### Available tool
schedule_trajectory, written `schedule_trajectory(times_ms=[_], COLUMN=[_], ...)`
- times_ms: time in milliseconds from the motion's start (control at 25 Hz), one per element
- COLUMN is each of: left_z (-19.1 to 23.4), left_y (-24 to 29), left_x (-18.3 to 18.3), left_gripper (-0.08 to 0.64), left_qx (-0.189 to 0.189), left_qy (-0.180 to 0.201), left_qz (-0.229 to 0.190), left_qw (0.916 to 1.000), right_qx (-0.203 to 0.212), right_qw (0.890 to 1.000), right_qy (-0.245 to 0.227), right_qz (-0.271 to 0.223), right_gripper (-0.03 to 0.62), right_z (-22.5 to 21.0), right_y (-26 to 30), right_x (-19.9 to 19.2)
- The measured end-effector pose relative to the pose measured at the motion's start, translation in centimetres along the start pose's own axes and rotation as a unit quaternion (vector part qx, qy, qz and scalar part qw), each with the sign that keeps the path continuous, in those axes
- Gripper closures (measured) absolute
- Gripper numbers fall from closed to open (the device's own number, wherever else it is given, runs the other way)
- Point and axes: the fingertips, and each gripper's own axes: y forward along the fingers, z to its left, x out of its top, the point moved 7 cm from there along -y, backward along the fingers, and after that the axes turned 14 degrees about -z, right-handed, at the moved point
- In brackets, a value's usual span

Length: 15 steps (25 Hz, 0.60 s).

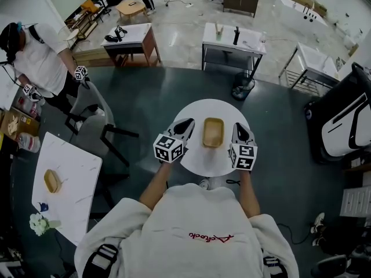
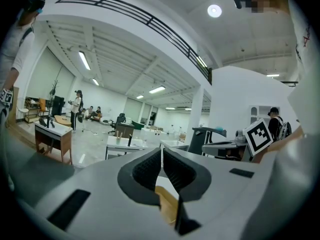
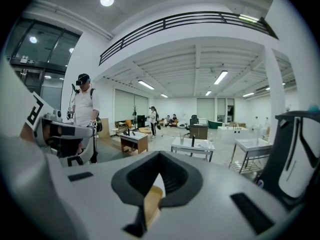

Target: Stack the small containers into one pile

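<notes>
A single pale wooden container (image 1: 213, 132) sits in the middle of a small round white table (image 1: 200, 158). My left gripper (image 1: 185, 124) rests just left of it and my right gripper (image 1: 240, 130) just right of it, neither touching it. In the left gripper view the jaws of the left gripper (image 2: 162, 156) meet with nothing between them, and the container's edge (image 2: 167, 205) shows below them. The right gripper (image 3: 159, 159) is likewise shut and empty, with the container (image 3: 150, 204) low between its pads. A second wooden container (image 1: 52, 180) lies on a white rectangular table (image 1: 75, 172) at the far left.
Grey chairs (image 1: 95, 126) stand between the two tables. White flowers (image 1: 39, 223) lie on the left table's near end. A person (image 1: 40, 57) with grippers stands at upper left. A black-and-white machine (image 1: 345, 126) fills the right. A bin (image 1: 242, 86) and desks stand beyond.
</notes>
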Motion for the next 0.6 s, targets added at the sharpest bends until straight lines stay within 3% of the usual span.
schedule_trajectory(times_ms=[600], left_z=[-0.08], left_y=[-0.32], left_x=[-0.42], left_gripper=[0.537], left_qx=[0.007], left_qy=[0.0], left_qz=[0.002], left_qw=[1.0], right_qx=[0.0], right_qw=[1.0], right_qy=[0.008], right_qz=[0.007], right_gripper=[0.572], right_z=[-0.24], right_y=[-0.15], right_x=[-0.73])
